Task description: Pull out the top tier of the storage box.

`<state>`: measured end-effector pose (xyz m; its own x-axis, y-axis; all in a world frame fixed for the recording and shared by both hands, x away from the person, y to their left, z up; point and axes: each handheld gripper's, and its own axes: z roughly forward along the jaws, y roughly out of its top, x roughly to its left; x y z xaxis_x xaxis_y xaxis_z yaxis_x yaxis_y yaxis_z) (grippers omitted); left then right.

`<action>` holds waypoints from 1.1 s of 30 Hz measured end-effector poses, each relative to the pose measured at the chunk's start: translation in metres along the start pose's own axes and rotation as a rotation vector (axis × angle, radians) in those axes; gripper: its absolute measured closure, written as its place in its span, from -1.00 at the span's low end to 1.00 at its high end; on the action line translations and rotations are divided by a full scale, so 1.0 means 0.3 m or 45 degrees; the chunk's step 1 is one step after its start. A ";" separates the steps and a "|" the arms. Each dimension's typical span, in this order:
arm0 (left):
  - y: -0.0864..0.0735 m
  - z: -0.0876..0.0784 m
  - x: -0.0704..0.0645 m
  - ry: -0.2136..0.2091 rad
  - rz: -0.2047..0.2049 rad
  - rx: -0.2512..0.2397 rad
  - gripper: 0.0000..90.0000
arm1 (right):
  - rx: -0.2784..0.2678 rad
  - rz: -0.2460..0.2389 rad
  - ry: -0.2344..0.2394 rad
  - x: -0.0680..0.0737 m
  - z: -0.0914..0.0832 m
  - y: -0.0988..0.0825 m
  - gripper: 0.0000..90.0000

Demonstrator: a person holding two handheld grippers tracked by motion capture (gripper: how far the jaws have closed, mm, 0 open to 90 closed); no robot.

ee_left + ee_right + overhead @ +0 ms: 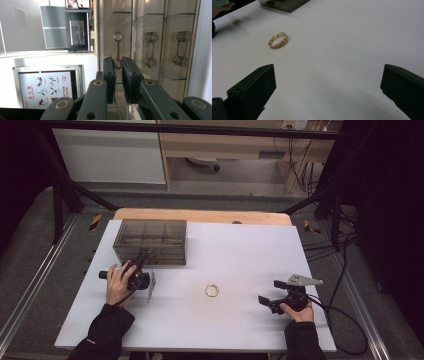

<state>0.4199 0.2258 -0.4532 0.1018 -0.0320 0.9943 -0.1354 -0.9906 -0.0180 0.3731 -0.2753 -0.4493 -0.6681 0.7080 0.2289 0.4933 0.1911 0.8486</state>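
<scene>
A smoky see-through drawer box (150,236) stands at the back left of the white table top (240,250). My left gripper (141,257) reaches to its front, turned on its side. In the left gripper view the box front (150,20) shows three clear handles, and my left gripper (118,61) is shut on the end of the first drawer handle (117,47). A gold ring-shaped bracelet (212,290) lies flat on the middle of the table. My right gripper (270,291) rests to its right, open and holding nothing. From the right gripper (328,67) the bracelet (278,40) lies ahead and to the left.
The other two drawer handles (150,50) (181,48) sit beside the gripped one. A wooden edge (200,215) borders the back of the table. Black frame bars and cables (345,285) run along the right side. A corner of the box (284,5) shows far ahead of the right gripper.
</scene>
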 end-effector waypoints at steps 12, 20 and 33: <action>-0.002 -0.027 -0.001 -0.006 -0.016 -0.014 0.79 | 0.000 -0.001 0.001 0.000 0.000 0.000 -0.99; 0.000 -0.045 -0.004 -0.004 -0.014 -0.016 0.80 | 0.000 -0.001 0.001 0.000 0.000 0.000 -0.99; 0.000 -0.055 -0.003 -0.010 -0.011 -0.018 0.78 | 0.003 -0.003 0.000 0.000 0.000 0.000 -0.98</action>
<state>0.4036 0.2281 -0.4525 0.1109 -0.0244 0.9935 -0.1486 -0.9889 -0.0077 0.3731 -0.2754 -0.4494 -0.6695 0.7074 0.2266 0.4926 0.1944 0.8483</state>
